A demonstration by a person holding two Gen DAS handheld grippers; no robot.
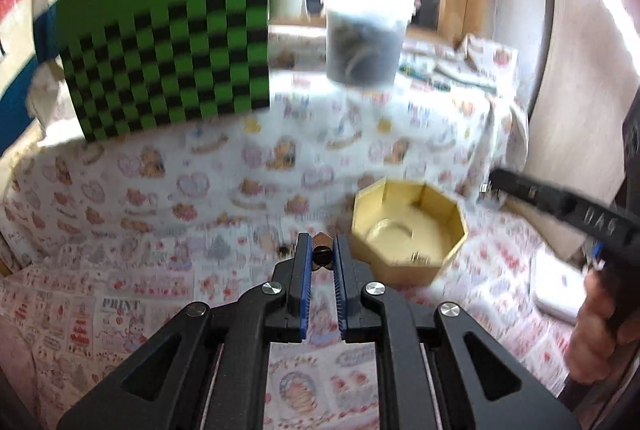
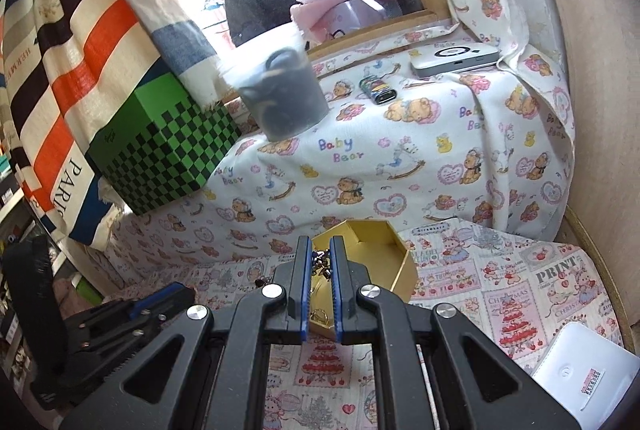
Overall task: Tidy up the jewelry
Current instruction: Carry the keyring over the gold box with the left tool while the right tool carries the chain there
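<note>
The left gripper (image 1: 322, 250) has its jaws drawn nearly together on a small dark bead-like piece with a brown end (image 1: 321, 255), pinched between the blue pads just short of the tips; it looks like an earring or a charm, though the blur hides its exact kind. Judged by its size it is very light, hard and smooth, so it could roll or squirt out of a flat pinch; holding it across its thickest middle, as now, seems the safest hold. At about two o'clock from those fingertips sits the gold octagonal box (image 1: 408, 230), open, on the printed cloth (image 1: 160, 198), with a small ring or two on its floor. The right gripper (image 2: 320, 254) is likewise narrowed, with a tangle of small dark and metallic jewelry (image 2: 321, 261) between its pads over the box's near corner; such a cluster is limp and snag-prone, best taken at its densest knot. Further out, at twelve o'clock, stands a clear tub of dark items (image 1: 364, 42), and at ten o'clock a green checkered box (image 1: 160, 62).
</note>
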